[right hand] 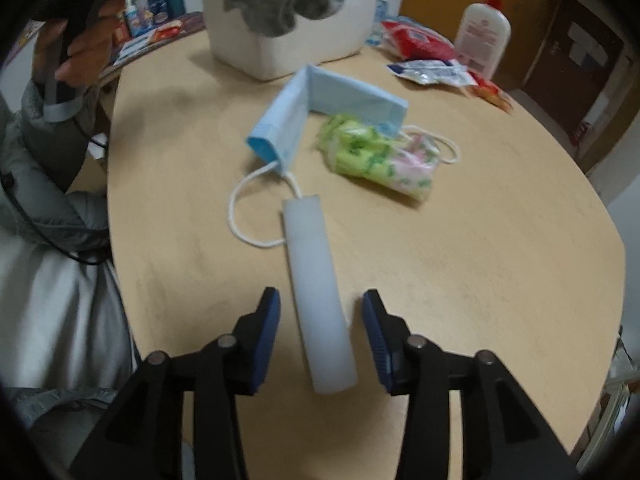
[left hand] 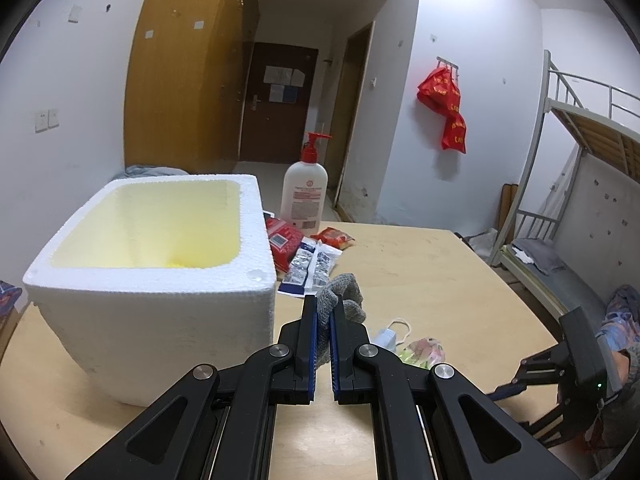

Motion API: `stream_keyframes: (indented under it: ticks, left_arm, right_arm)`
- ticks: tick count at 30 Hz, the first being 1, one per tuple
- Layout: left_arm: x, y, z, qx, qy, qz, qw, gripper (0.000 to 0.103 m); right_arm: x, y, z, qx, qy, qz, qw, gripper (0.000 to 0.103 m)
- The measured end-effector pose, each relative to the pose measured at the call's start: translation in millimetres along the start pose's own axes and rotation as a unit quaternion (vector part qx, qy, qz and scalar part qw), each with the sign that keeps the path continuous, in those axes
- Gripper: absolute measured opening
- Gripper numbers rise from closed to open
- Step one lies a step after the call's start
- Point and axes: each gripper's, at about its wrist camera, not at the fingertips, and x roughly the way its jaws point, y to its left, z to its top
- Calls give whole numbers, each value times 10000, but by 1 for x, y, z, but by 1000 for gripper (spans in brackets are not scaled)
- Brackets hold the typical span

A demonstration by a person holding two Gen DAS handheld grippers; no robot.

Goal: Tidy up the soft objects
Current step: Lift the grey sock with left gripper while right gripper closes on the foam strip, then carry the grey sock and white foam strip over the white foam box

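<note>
Keeping left gripper clamped on grey knitted glove beside foam box, centring half-open, empty right gripper around pale silicone strip.

grey knit glove pinched aloft beside white foam box; bent blue face mask flat on table

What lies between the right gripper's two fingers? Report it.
In the right wrist view, a white, translucent bar-shaped object on the table lies between the open right gripper fingers; neither pad touches it.
</note>
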Motion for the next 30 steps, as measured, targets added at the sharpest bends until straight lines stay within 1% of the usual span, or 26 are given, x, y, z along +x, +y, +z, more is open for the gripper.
stream_keyframes:
  ticks: [2, 7, 9, 10, 13, 14, 16, 19, 22, 23, 24, 25, 28, 29, 30]
  left_arm:
    - [0, 0, 0, -2, 6, -3, 10000, 5]
    - [2, -4, -1, 57, 27, -32, 10000, 5]
    - [2, -5, -2, 56, 37, -66, 10000, 5]
    - [2, -6, -2, 64, 28, -78, 9999, 5]
    - [0, -5, -2, 64, 4, -77, 10000, 5]
    - [-1, -5, -2, 69, -8, -69, 10000, 5]
    - [-3, -3, -1, 44, -29, -75, 10000, 5]
    - [-10, -4, -1, 79, -109, -95, 9999, 5]
    - [-19, -6, 2, 119, -231, -85, 9996, 5]
    - [-21, -6, 3, 131, -245, -88, 9996, 5]
    - [-23, -6, 3, 139, -255, -93, 9995, 5]
    - [-26, -6, 3, 139, -282, -88, 9995, 5]
    - [-33, -7, 3, 160, -337, -95, 9993, 5]
    - [-35, -9, 3, 185, -358, -98, 9991, 5]
    - [-37, -10, 3, 220, -363, -95, 9991, 5]
  right_arm:
    - [0, 2, 2, -15, -4, 145, 9999, 47]
    - [0, 6, 2, -56, 50, 212, 9997, 47]
    - [1, 4, 3, 47, 106, 185, 9998, 34]
    - [1, 4, 4, 56, 119, 130, 9998, 23]
    - [0, 6, 5, 172, 142, -146, 9996, 18]
    - [-1, 9, 5, 144, 128, -240, 9995, 14]
    - [-2, 16, 6, 55, 94, -497, 9987, 13]
    - [-8, 14, 5, 341, 16, -541, 9980, 13]
    - [-18, 10, 2, 549, -128, -570, 9968, 13]
    - [-23, 8, 1, 665, -245, -626, 9955, 13]
    - [-26, 7, 0, 734, -247, -589, 9953, 13]
    - [-31, 7, -1, 793, -362, -668, 9939, 13]
    - [-46, 6, -6, 1066, -687, -636, 9899, 13]
    - [-52, 4, -8, 1261, -881, -676, 9858, 13]
    - [-55, 3, -8, 1387, -971, -658, 9834, 13]
